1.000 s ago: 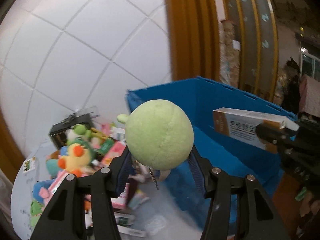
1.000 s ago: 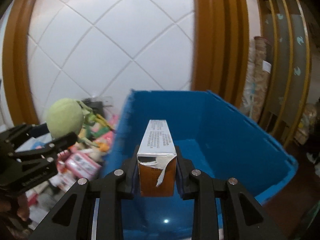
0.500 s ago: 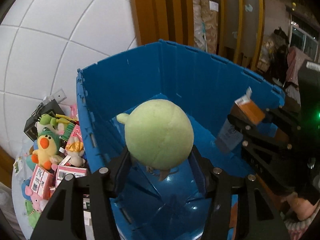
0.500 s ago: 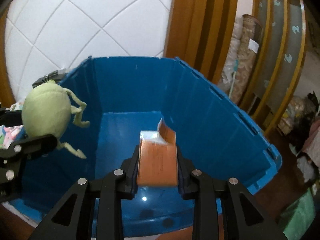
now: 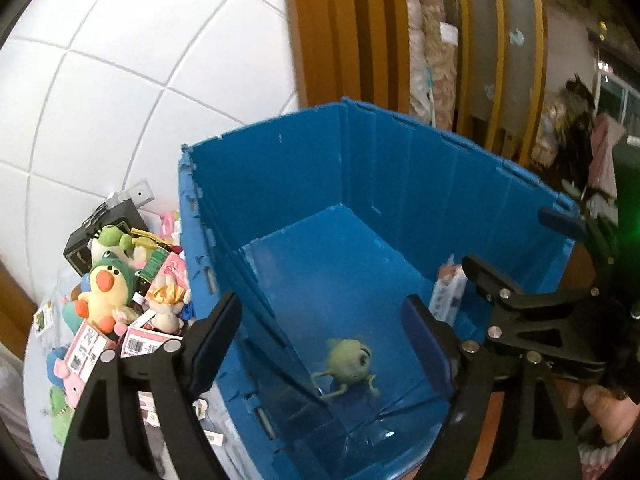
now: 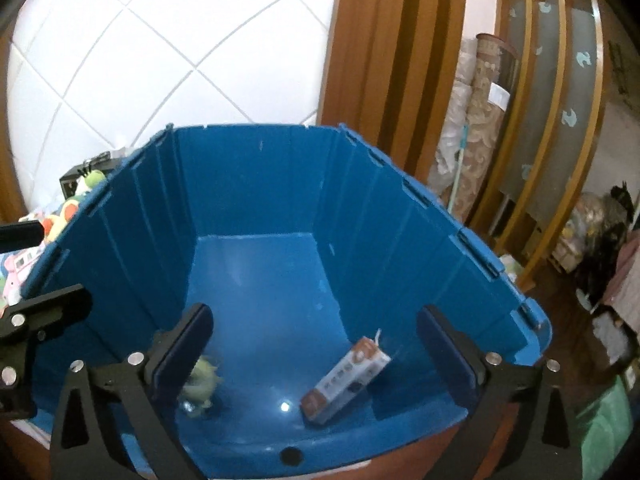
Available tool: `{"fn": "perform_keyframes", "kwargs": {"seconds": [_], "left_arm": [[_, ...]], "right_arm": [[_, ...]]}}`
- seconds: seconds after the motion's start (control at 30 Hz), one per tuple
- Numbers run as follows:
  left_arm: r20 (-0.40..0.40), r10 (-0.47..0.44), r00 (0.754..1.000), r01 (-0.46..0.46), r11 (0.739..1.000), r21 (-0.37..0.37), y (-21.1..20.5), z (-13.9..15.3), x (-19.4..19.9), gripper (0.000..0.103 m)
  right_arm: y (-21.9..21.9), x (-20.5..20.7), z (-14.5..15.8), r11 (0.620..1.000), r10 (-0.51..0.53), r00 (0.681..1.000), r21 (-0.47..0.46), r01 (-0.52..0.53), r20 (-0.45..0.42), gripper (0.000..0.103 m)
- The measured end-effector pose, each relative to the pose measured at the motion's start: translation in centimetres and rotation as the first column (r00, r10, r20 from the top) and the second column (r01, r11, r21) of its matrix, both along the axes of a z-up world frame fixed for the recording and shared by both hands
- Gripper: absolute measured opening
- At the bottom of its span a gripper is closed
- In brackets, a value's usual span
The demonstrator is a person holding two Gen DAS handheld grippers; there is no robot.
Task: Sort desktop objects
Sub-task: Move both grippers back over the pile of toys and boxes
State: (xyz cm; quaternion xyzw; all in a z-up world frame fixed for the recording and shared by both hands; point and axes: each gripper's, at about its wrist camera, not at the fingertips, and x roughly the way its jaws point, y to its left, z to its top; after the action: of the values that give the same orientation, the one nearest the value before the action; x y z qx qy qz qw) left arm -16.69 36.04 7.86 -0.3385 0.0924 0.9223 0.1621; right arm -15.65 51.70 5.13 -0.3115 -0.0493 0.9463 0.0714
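Drop step done: left gripper (image 5: 320, 316) and right gripper (image 6: 314, 328) jaws just opened, spread empty; green one-eyed plush (image 5: 350, 360) and carton (image 6: 346, 376) released into blue crate (image 6: 256, 168) (both on floor). Next: another item to be fetched from toy pile (image 5: 120, 288).

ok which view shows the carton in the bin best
The right wrist view: the carton lies whole and unblocked on the bin floor. In the left wrist view only its end shows, behind the right hand-held gripper.

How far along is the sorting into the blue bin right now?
Done: the green plush and the carton lie in the blue bin. In hand: nothing; the left gripper and right gripper have just been opening, empty. Left: the pile of toys and boxes beside the bin.
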Motion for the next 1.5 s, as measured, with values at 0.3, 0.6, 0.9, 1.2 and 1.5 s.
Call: {"fn": "perform_keyframes", "kwargs": {"seconds": [0.3,0.6,0.9,1.2,1.5], "left_arm": [[-0.083,0.130,0.988,-0.119,0.985,0.123,-8.1,1.1,2.7,0.082],[-0.090,0.342,0.935,-0.333,0.937,0.104,-20.8,-0.8,3.6,0.082],[-0.015,0.513,0.858,-0.512,0.858,0.033,-34.1,-5.1,4.0,0.082],[0.093,0.567,0.818,-0.567,0.823,-0.030,-41.9,-11.8,4.2,0.082],[0.222,0.603,0.767,-0.607,0.793,-0.058,-44.4,-17.4,3.6,0.082]], "right_arm": [[-4.8,2.8,2.4,0.987,0.144,0.985,-0.062,-0.150,-0.094,0.103],[-13.6,4.2,4.4,0.944,0.296,0.937,-0.095,-0.317,-0.185,0.103],[-24.0,3.8,3.6,0.883,0.434,0.883,-0.112,-0.456,-0.178,0.103],[-29.8,1.0,-3.1,0.866,0.478,0.878,-0.151,-0.477,-0.032,0.103],[-31.2,-2.4,-10.2,0.885,0.455,0.876,-0.188,-0.425,0.159,0.103]]}}
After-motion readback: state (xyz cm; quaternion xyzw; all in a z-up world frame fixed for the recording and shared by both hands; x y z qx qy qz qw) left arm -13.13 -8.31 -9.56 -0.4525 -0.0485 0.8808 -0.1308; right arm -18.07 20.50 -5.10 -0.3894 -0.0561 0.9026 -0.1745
